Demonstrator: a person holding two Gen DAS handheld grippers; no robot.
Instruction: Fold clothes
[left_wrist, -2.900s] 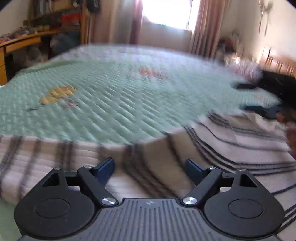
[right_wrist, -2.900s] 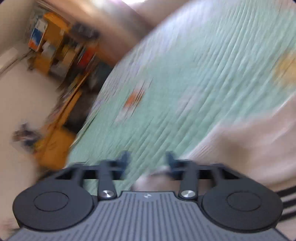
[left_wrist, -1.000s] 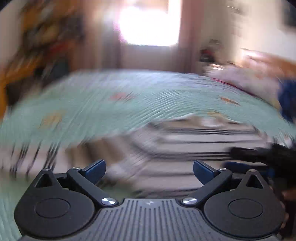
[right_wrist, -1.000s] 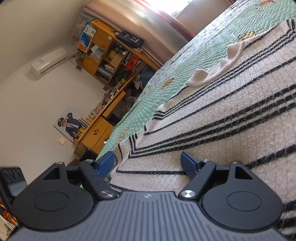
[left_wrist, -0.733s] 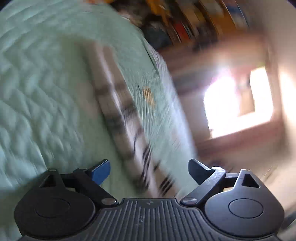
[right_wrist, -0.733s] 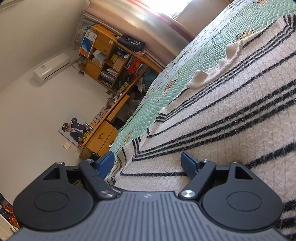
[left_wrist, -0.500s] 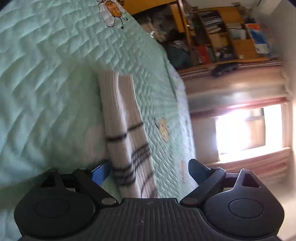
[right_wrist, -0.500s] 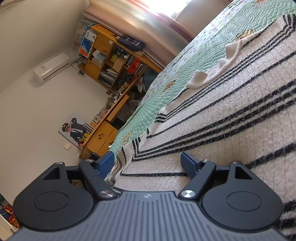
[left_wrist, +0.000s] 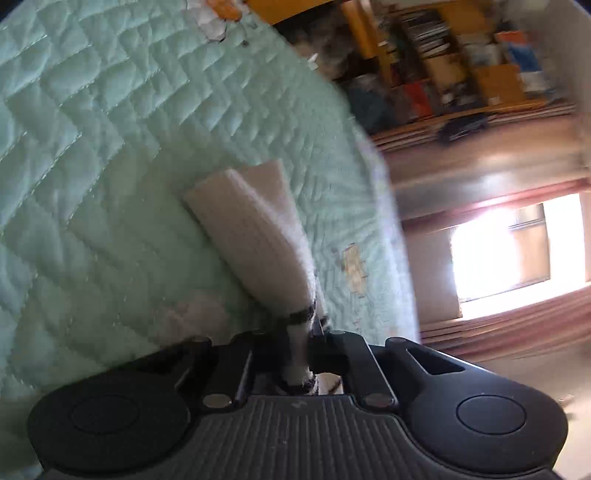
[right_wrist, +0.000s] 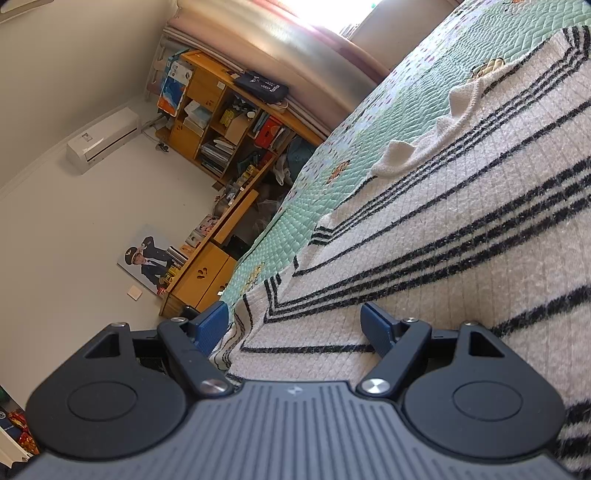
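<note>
Cream knit with black stripes filled most of what I had on screen, and that was the sweater, spread flat on the mint-green quilted bedspread. On my left feed, the left gripper had its jaws pinched together on a sleeve of the same knit. The cream cuff end ran forward from the fingers and lay on the bedspread, with a black band just ahead of the clamp. Where that sleeve joined the body, I couldn't tell from this view.

Over on my right feed, the right gripper was spread wide, its blue pads apart and nothing between them. It hovered low above the striped body of the sweater, near a folded edge where the stripes turned a corner. One pad sat over the knit, the other near the garment's edge. I couldn't make out whether either one touched the fabric.

Past the bed, I had a wooden bookshelf, an air conditioner on the wall, and a portrait leaning low against that wall.
</note>
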